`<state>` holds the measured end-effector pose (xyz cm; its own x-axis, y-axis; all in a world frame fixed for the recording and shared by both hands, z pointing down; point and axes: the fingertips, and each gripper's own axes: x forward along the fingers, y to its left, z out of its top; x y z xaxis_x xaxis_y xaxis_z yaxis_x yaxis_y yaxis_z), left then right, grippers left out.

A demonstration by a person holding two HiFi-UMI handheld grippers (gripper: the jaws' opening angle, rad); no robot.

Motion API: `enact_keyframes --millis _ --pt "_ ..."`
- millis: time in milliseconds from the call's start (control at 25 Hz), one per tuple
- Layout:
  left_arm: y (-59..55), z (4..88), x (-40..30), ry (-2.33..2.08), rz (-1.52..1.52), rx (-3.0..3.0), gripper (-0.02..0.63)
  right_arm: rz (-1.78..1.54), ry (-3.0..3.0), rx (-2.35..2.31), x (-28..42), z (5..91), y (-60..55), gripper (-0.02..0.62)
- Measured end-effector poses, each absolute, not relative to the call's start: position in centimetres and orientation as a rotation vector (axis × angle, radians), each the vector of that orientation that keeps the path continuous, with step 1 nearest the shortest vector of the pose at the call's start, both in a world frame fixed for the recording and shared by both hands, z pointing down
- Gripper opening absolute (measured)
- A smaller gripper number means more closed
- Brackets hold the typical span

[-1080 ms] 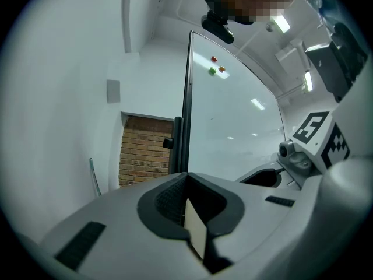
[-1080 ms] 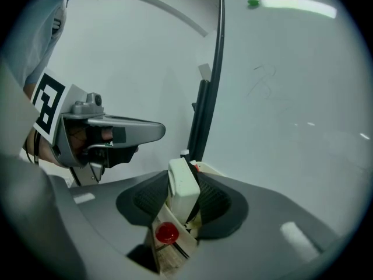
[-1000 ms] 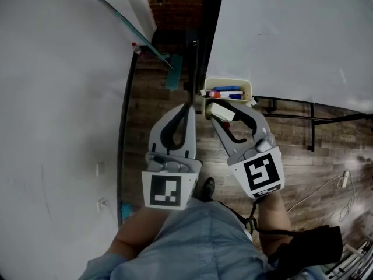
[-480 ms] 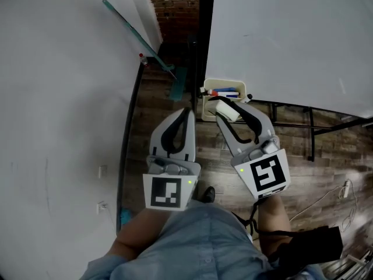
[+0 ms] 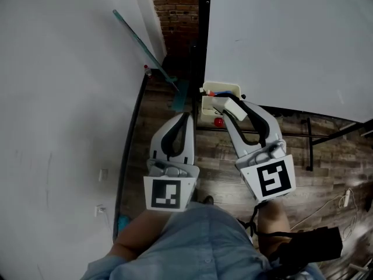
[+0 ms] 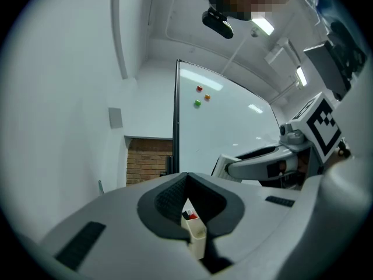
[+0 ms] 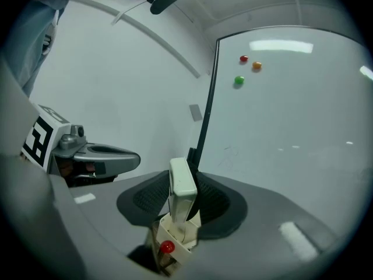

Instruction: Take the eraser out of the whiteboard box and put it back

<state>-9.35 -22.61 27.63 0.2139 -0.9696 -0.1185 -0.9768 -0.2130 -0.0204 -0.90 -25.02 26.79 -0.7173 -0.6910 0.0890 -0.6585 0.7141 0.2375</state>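
White whiteboard (image 5: 291, 39) upright on a black stand (image 5: 310, 140); near its top left corner, three round magnets close together: red magnet (image 7: 243, 58), orange magnet (image 7: 256, 66), green magnet (image 7: 239, 80). Brick wall (image 5: 175, 2) beyond the board's left edge. Teal long-handled tool (image 5: 140, 39) leaning on the white wall (image 5: 58, 98), flat head down at the edge of the wooden floor (image 5: 215, 168). Two sockets (image 5: 103, 174) low on that white wall. White cable (image 5: 333, 196) loose on the floor, black bag (image 5: 312, 244) near it.

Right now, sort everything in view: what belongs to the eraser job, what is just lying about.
Job: eraser, gripped in the right claw; whiteboard box.
Lying about: markers in the box; board magnets; teal pole; the left claw, shut and empty.
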Motion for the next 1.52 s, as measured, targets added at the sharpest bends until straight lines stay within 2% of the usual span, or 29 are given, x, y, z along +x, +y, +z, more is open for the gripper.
enact_keyframes --millis 720,1520 --pt "-17.6 25.6 -7.0 1.880 0.137 -2.319 0.005 -0.383 -2.776 1.180 3.1 23.1 -19.1 0.137" --pt "-16.2 24.6 -6.0 1.878 0.166 -2.286 0.005 -0.416 -2.791 1.182 4.2 22.5 -17.7 0.137"
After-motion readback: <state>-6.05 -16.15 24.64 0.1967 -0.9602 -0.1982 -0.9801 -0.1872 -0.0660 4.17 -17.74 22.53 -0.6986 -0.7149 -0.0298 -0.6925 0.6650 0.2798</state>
